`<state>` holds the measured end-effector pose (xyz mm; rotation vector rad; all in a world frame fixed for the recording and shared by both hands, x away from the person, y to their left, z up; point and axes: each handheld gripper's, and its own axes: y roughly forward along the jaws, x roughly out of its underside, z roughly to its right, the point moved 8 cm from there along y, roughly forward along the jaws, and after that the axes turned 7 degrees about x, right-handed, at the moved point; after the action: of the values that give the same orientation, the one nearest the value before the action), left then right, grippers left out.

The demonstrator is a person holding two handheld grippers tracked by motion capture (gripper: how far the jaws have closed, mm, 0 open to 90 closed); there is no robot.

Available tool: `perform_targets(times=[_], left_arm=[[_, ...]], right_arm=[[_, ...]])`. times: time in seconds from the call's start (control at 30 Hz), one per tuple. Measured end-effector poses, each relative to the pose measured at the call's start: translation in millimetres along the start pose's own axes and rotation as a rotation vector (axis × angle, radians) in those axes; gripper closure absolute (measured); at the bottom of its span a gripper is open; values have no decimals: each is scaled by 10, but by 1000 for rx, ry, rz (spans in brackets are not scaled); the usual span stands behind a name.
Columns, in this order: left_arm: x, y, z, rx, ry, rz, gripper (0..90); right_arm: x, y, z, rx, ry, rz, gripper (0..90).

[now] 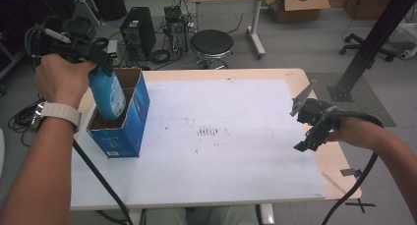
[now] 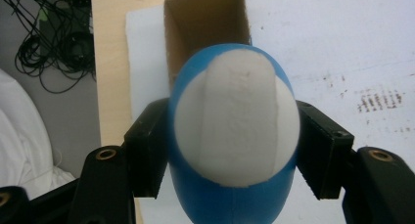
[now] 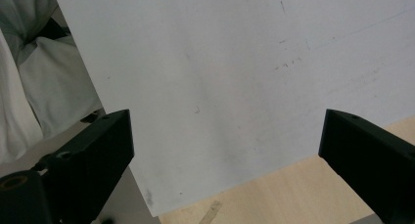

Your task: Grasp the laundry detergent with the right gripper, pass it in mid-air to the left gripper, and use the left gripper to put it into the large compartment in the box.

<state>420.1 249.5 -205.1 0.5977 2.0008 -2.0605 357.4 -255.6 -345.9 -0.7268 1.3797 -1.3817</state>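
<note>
Nearest the person, the pale wooden worktop point(image 1: 339, 158) carries a large white sheet point(image 1: 221, 136), smooth and matt, smudged with small dark marks near its middle. Right of that sheet's edge, the right gripper point(image 1: 314, 129) hangs above the worktop with its black blocky jaws standing wide apart and nothing between them; in the right gripper view they frame bare sheet and a strip of wood.

At the sheet's left edge stands the open blue cardboard box point(image 1: 129, 118), upright, brown inside and split into two compartments by a cardboard wall. The left gripper point(image 1: 93, 55) is clamped on the glossy blue plastic bottle point(image 1: 108, 95), which sits tilted in the box's nearer compartment, its lower part inside and its upper part above the rim. A pale label runs down the bottle's side; its print is too small to read. In the left gripper view the rounded bottle point(image 2: 235, 136) shows a white oval face, the pads pressing both flanks.

Beyond the box, on the grey floor: a black computer tower point(image 1: 138, 31), tangled cables and a round black stool point(image 1: 211, 44).
</note>
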Motion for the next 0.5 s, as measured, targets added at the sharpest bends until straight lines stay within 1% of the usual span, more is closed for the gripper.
perform_targets(times=[0.13, 0.27, 0.5], left_arm=[[41, 133, -35, -8, 7, 1, 381], [90, 274, -73, 1, 9, 15, 382], [199, 533, -124, -2, 5, 12, 381]], right_arm=[[12, -20, 9, 4, 9, 3, 60], [19, -22, 8, 5, 10, 0, 60], [23, -9, 4, 6, 18, -3, 59]])
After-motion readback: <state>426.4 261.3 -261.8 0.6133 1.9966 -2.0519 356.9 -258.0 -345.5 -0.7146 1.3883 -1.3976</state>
